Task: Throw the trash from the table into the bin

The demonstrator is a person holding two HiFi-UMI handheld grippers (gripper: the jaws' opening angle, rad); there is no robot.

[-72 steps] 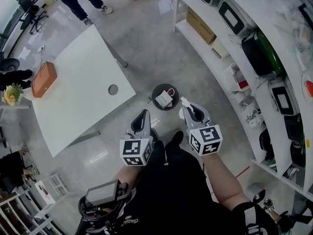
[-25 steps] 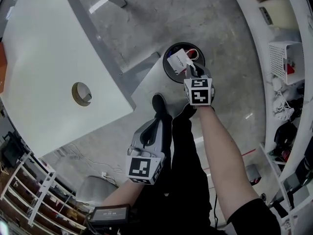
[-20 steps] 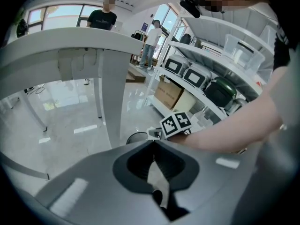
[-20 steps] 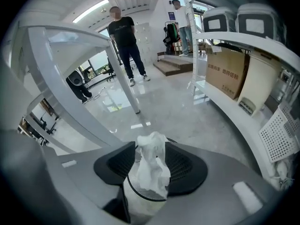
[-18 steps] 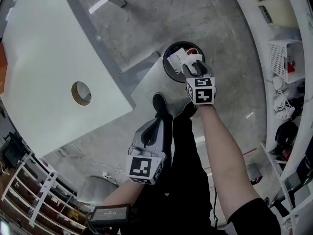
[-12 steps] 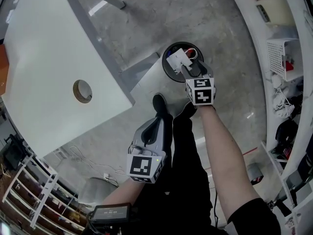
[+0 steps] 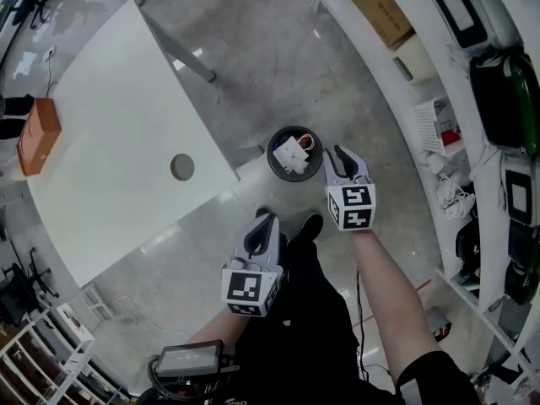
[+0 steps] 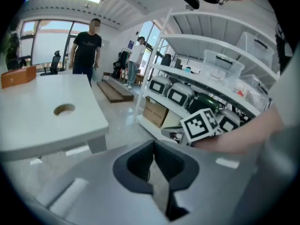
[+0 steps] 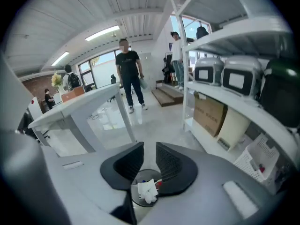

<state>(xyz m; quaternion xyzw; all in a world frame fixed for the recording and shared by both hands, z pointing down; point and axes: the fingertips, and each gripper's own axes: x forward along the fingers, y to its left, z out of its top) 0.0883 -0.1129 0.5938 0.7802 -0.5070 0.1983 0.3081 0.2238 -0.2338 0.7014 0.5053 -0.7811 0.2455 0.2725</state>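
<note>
Right gripper (image 7: 336,155) held just right of the bin (image 7: 272,162), angled downward on an outstretched forearm, jaws narrowly parted and empty, just been closing, left gripper (image 7: 263,226) clenched empty nearer the legs, crumpled white trash (image 7: 291,153) inside the bin, worktop (image 7: 110,125) at far left

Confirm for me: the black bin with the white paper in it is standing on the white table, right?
Not quite. The black bin with the white paper in it stands on the floor, just off the corner of the white table, not on it. The head view shows this.
</note>
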